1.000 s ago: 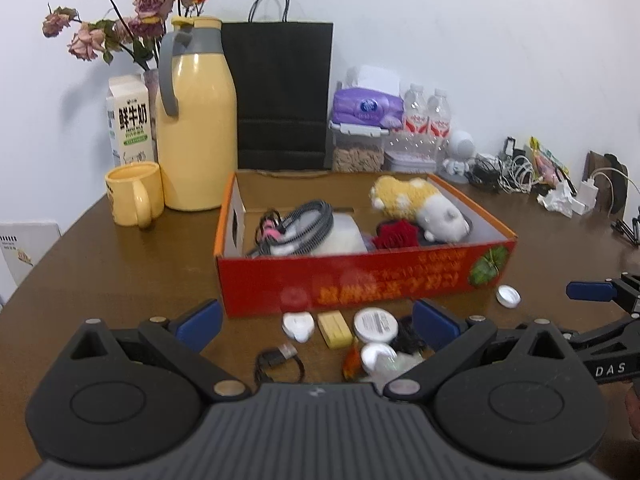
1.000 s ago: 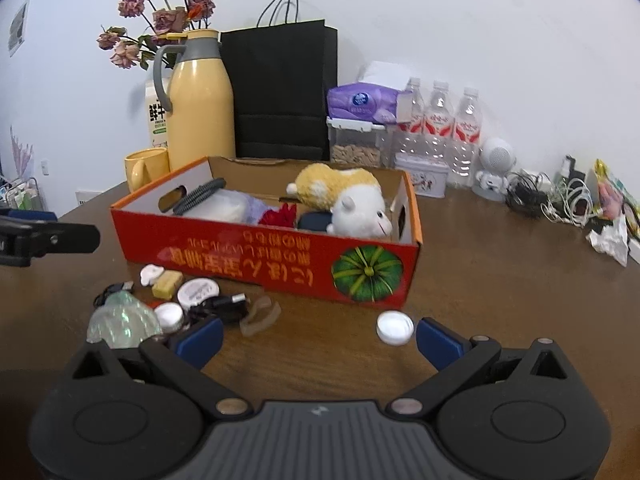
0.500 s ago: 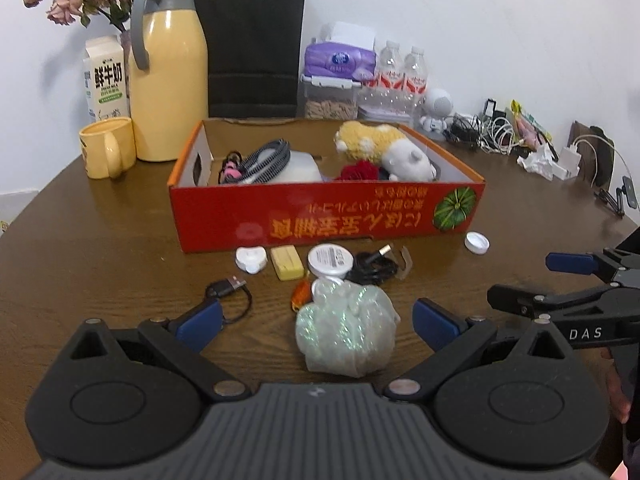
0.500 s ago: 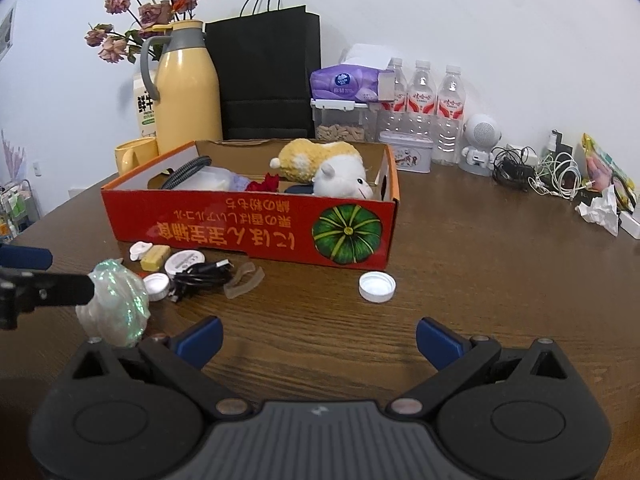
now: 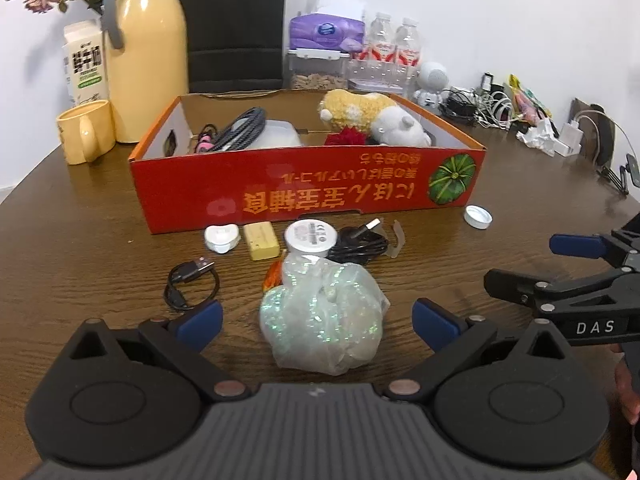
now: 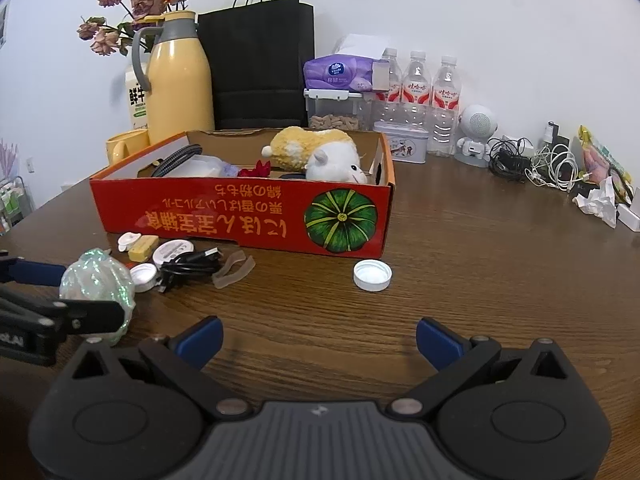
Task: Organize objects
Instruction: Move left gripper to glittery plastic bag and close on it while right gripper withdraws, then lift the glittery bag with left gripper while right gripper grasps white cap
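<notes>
Left gripper (image 5: 316, 322): jaws spread wide, straddling the shiny bag (image 5: 320, 316), apparently lined up to grasp it. The bag rests on the table in front of the red box (image 5: 304, 196), among small loose items. Right gripper (image 6: 318, 338): open, empty, nearer the white cap (image 6: 372, 275)

Both tools are just hanging low over the counter (image 6: 460, 264), side by side and pointing the same way. Left tool (image 5: 316, 322) has its blue-tipped fingers (image 5: 199, 322) spread wide apart, nothing pinched between the pads. Right tool (image 6: 318, 340) is the same deal, blue fingers (image 6: 438, 340) splayed out wide with only bare wood in the gap. From the left camera you can see the right tool (image 5: 560, 260) off to the side, level and held a bit further forward. A bit of the person's hand (image 5: 626, 392) shows gripping behind it at the frame edge.
</notes>
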Demonstrator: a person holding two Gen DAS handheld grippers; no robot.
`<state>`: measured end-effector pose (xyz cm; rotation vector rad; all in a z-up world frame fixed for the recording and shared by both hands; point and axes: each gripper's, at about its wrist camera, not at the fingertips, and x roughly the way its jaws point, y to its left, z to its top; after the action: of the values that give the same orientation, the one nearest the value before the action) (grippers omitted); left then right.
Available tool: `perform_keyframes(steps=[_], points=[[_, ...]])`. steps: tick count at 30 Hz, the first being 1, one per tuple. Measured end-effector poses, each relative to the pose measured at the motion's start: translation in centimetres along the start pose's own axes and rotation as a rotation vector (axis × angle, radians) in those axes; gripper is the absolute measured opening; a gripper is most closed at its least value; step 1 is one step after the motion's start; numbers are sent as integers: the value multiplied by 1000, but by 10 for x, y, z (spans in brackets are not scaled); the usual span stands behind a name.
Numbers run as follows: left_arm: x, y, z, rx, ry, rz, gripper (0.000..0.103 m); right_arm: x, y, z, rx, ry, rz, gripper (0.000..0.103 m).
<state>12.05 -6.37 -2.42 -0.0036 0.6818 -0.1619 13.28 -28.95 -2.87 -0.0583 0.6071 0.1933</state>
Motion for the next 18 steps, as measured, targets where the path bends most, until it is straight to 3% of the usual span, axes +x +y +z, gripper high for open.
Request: perform_keyframes(steps=[2, 4, 6, 9, 18], points=[[1, -1, 0, 3, -3, 1, 98, 1, 0, -1, -1, 2, -1, 103], [3, -2, -1, 1, 5, 1, 86, 2, 1, -1, -1, 5, -2, 103], [5, -1, -1, -1, 13, -1, 65, 3, 1, -2, -2, 8, -1, 103], [5, 0, -3, -5, 4, -12, 51, 4, 1, -3, -3, 11, -3, 103], [-7, 5, 0, -20, -39, -35, 47, 6, 1, -4, 0, 16, -17, 103]])
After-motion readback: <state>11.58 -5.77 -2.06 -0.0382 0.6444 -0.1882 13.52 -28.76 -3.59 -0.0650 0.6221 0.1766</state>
